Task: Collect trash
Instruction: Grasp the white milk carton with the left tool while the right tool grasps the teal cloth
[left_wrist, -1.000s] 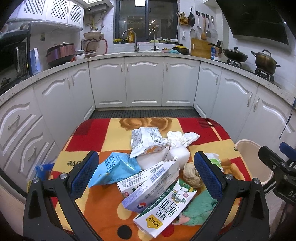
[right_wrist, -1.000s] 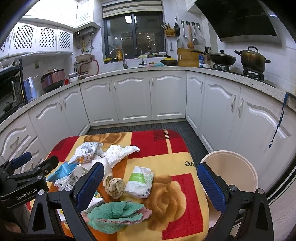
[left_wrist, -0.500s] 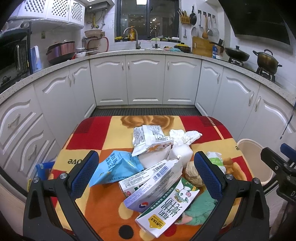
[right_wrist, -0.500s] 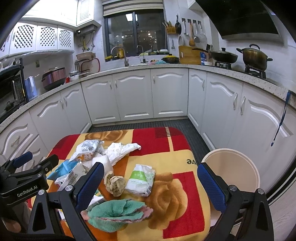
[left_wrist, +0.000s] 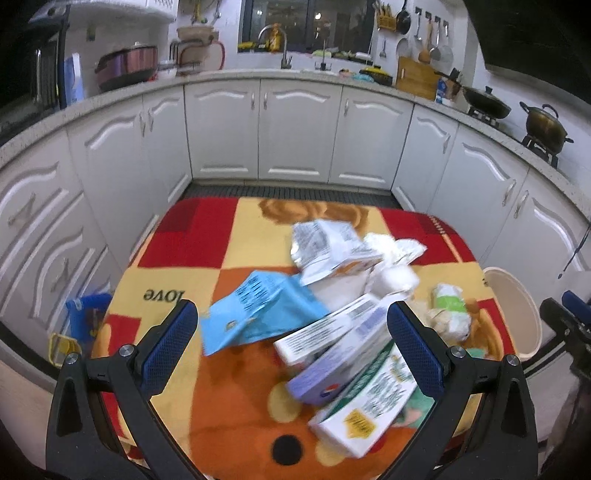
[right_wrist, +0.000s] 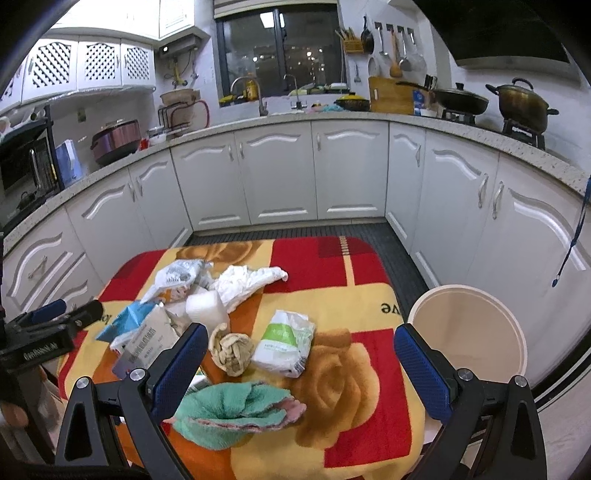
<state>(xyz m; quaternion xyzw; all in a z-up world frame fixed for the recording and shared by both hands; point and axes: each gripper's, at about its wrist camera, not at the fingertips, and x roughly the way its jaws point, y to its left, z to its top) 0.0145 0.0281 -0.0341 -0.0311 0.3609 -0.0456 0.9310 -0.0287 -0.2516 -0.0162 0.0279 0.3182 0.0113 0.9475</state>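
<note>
A pile of trash lies on the table with the red, yellow and orange cloth. It holds a blue packet, a white printed bag, several cartons, crumpled tissue, a white and green pack, a beige wad and a green cloth. My left gripper is open and empty over the pile's left side. My right gripper is open and empty above the pack and the green cloth. A cream bin stands on the floor to the table's right.
White kitchen cabinets curve around the table on the left, far and right sides. A dark mat covers the floor beyond the table. A blue object lies on the floor at the table's left. Pots stand on the stove at the right.
The left gripper has swung a little left and the left view is now blurred. The right gripper has moved slightly forward. Both grippers stay open and empty.
</note>
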